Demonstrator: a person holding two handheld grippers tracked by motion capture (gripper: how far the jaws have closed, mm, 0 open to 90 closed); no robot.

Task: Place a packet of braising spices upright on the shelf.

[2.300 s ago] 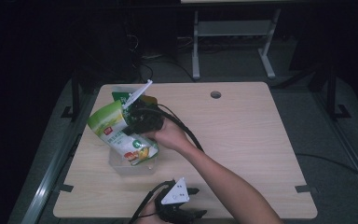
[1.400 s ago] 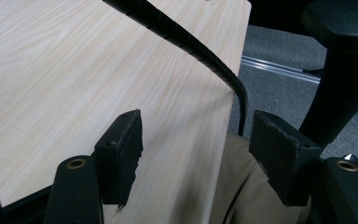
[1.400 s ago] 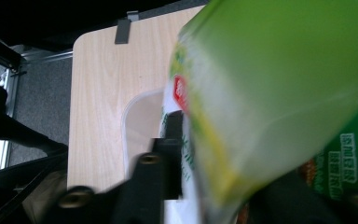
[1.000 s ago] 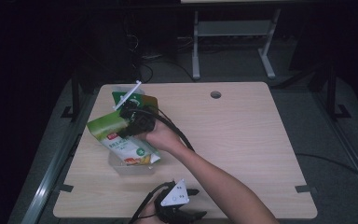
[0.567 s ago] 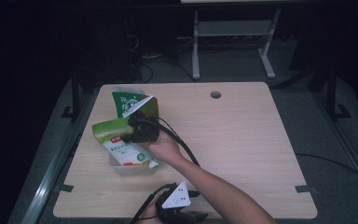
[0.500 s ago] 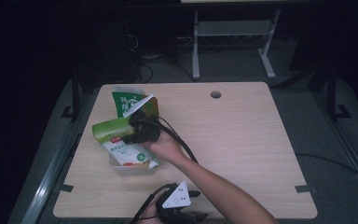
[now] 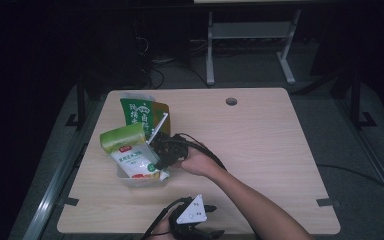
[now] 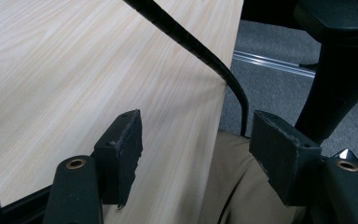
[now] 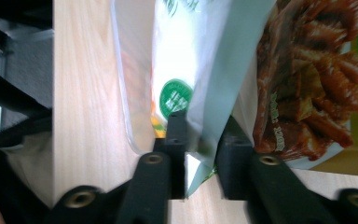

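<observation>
A white and light-green snack bag (image 7: 130,155) lies tilted in a clear plastic tub (image 7: 141,181) at the table's left. My right gripper (image 7: 162,150) is at the bag's right edge. In the right gripper view the bag's silvery edge (image 9: 214,93) runs between the jaws of the right gripper (image 9: 200,158), which have just been closing. A gap still shows around the film, so the pads do not pinch it. My left gripper (image 7: 190,232) rests at the near table edge. Its jaws, seen in the left gripper view (image 8: 196,158), stand open with nothing between them.
A dark green snack bag (image 7: 137,112) stands just behind the tub; its printed red snack picture (image 9: 307,79) shows beside the jaws. A black cable (image 8: 191,42) crosses the wooden table (image 7: 260,145). A round hole (image 7: 231,101) is near the far edge.
The right hand has come down and toward the near side with the light-green bag. The bag now lies lower in the clear tub. The left gripper has stayed put.
</observation>
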